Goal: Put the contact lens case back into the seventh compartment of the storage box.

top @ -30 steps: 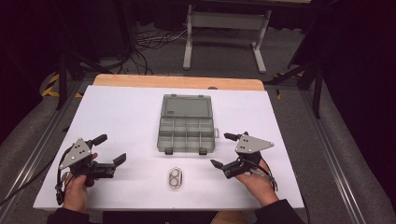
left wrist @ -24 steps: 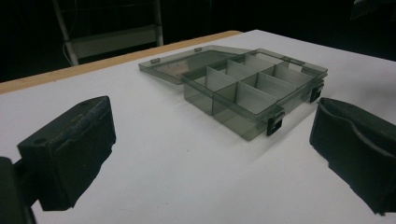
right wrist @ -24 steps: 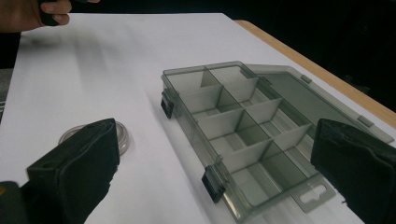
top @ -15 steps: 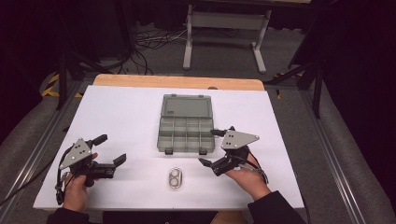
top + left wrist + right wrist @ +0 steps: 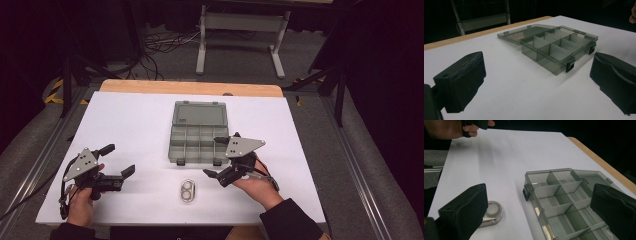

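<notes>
From above, an open box point(image 5: 196, 136) sat mid-surface point(image 5: 135, 120), a small clear case point(image 5: 188, 190) just before it, the right gripper point(image 5: 219, 158) beside both. The left gripper's point(image 5: 536, 82) fingers point(image 5: 461, 80) were spread, facing the box point(image 5: 556, 47). The right gripper's point(image 5: 539, 210) fingers point(image 5: 464, 212) were spread across the case point(image 5: 492, 213) and box point(image 5: 564, 202).

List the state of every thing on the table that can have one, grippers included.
Grey translucent plastic compartment box: lid open and laid flat behind it, compartments empty.
Small clear two-ring metal-rimmed piece: lying flat on the white table, untouched.
Left gripper: open, holding nothing.
Right gripper: open, holding nothing.
</notes>
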Motion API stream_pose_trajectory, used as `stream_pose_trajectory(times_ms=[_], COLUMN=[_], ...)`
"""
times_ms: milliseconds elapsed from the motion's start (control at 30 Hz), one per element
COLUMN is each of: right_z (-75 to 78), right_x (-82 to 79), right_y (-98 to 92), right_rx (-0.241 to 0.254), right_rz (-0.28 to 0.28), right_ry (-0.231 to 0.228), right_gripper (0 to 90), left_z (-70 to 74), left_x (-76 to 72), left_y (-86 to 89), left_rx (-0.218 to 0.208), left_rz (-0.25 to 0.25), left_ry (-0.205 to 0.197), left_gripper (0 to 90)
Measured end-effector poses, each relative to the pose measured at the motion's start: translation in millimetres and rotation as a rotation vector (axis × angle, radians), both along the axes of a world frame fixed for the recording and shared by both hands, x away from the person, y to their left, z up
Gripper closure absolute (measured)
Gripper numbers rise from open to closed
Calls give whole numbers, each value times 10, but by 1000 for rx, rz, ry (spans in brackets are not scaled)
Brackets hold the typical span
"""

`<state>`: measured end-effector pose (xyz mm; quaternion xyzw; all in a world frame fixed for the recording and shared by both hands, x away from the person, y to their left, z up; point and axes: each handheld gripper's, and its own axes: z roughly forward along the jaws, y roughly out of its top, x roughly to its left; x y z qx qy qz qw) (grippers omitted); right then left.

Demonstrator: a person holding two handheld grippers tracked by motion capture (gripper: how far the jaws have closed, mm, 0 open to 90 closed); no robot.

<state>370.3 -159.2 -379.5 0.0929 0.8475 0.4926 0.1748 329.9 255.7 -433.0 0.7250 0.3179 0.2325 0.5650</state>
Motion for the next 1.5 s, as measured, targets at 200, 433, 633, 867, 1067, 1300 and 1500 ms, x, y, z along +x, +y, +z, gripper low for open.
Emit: stream_pose_trajectory(times_ms=[200, 433, 633, 867, 1067, 1300, 1500], right_z=[23, 28, 19, -8, -38, -79, -111], right_x=[11, 24, 38, 56, 68, 81, 87], right_y=[125, 274, 384, 482, 557, 629, 668], right_rx=[-13, -30, -40, -53, -65, -83, -103], right_rz=[32, 72, 100, 123, 147, 168, 187], right_ry=[3, 6, 11, 23, 34, 47, 68], right_gripper=[18, 19, 18, 19, 19, 19, 19], left_z=[-1, 3, 4, 6, 6, 5, 6], left_x=[2, 3, 3, 2, 5, 4, 5], left_y=[3, 6, 7, 9, 4, 1, 3], left_rx=[-2, 1, 0, -2, 2, 2, 4], left_rz=[1, 1, 1, 1, -1, -1, -2], left_ry=[2, 5, 4, 2, 2, 4, 2], left_gripper=[12, 12, 13, 12, 12, 13, 12])
